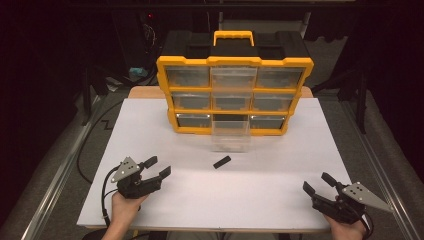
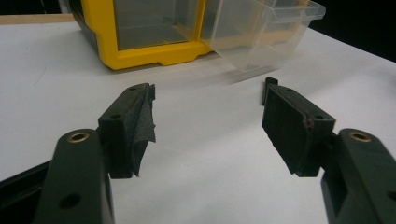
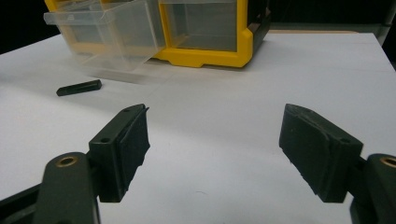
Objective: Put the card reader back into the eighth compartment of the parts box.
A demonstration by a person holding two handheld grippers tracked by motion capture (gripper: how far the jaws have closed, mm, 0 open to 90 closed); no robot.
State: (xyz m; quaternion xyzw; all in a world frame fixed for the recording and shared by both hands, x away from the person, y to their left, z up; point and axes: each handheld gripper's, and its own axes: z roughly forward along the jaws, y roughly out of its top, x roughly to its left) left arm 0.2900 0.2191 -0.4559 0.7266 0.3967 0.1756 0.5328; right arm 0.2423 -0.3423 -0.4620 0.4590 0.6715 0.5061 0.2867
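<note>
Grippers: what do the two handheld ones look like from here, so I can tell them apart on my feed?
Both are black two-jaw tools. The left gripper carries a grey three-cornered plate and trails a black cable; its dark jaw pads look frayed. The right gripper has the same grey plate. No sleeves are visible on the forearms.

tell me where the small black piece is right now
In the high view the small black piece lies on the white table near the centre, just in front of the pulled-out clear drawer.
</note>
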